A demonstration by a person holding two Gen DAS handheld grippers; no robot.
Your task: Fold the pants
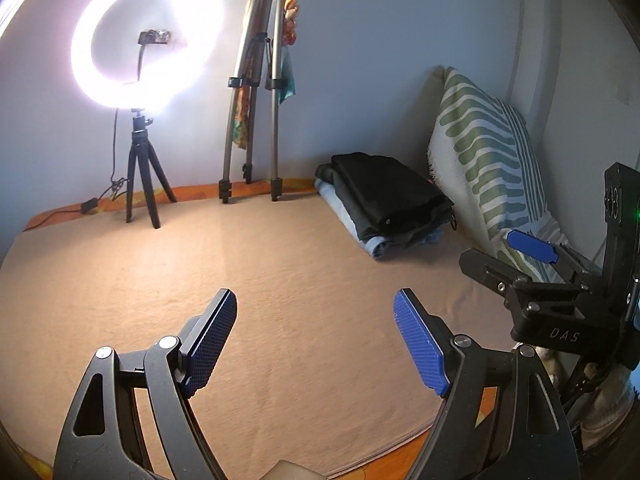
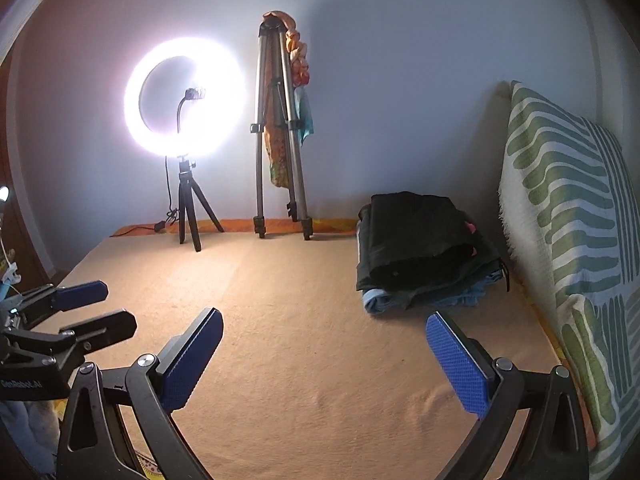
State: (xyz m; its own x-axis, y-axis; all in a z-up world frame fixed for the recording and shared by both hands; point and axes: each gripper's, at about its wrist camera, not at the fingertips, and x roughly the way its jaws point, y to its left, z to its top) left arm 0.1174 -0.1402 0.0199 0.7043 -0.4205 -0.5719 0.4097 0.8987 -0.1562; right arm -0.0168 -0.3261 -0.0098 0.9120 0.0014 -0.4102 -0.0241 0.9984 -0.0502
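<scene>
Both grippers, left [image 1: 316, 336] and right [image 2: 324, 356], gape empty above the blanket [image 1: 280, 264]. The black pants [image 2: 416, 236] atop the stack look soft, probably light; grasp the waistband edge.

Bed cover [image 1: 280, 264] plain peach-tan; orange patterned sheet [image 1: 192, 192] showing along far edge. Wall [image 1: 380, 60] pale blue-grey. Stack of pants [image 1: 384, 204]: black on top, dark grey under, light blue denim at bottom. Pillow [image 1: 484, 160] cream with green stripes. Ring light [image 1: 148, 40] white, on a black tripod [image 1: 142, 180]. Hand-held gripper pads [image 1: 212, 344] blue, dotted texture, frames black.
</scene>
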